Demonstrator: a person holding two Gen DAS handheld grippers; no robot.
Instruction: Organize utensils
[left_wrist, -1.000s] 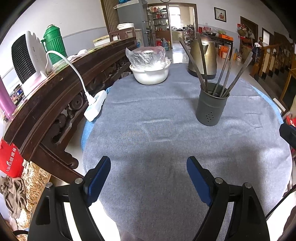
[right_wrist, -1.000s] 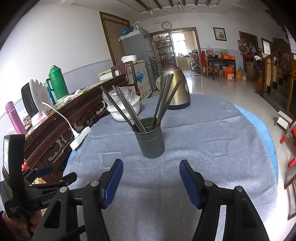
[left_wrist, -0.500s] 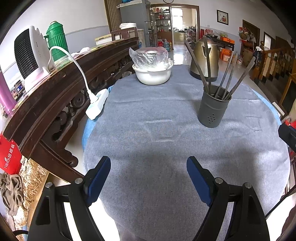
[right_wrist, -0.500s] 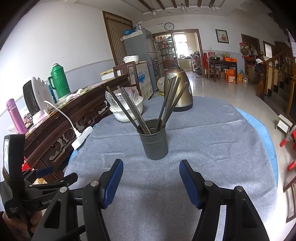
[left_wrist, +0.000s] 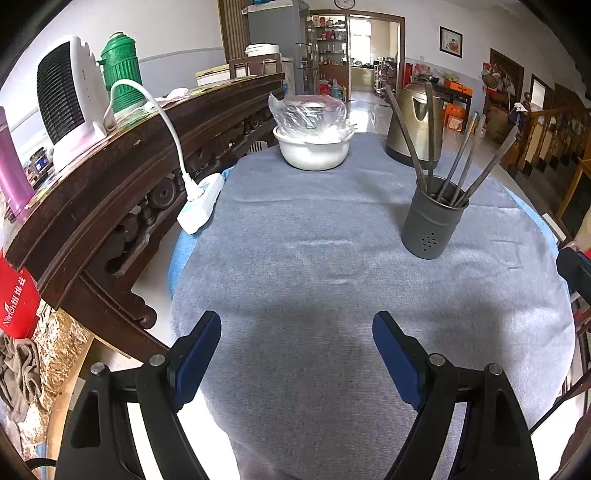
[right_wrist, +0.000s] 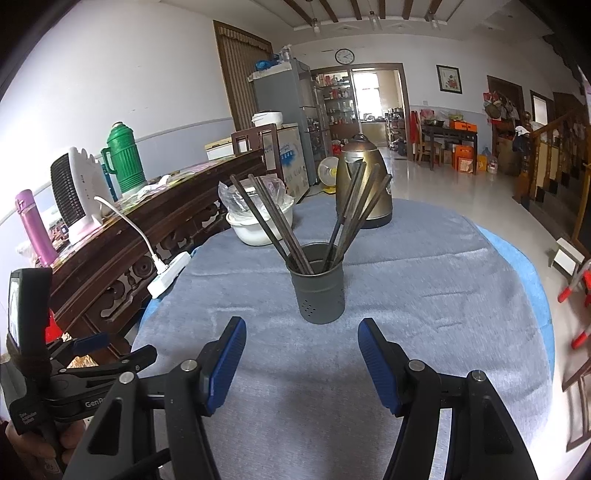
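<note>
On the grey-clothed table (right_wrist: 424, 266), centre-right, a dark utensil holder (right_wrist: 320, 284) is seen upright w/ long utensils (right_wrist: 280, 225) already standing in it, fanned in two bunches. No loose utensils are visible on the cloth, so the sorting is judged essentially done, w/ nothing left in view to collect. Left gripper (left_wrist: 295, 354) and right gripper (right_wrist: 299, 354) are both held spread and empty above the near table edge, well short of the holder. White bowl (left_wrist: 314, 147) and kettle (left_wrist: 417, 122) are set behind, apart from the holder.
</note>
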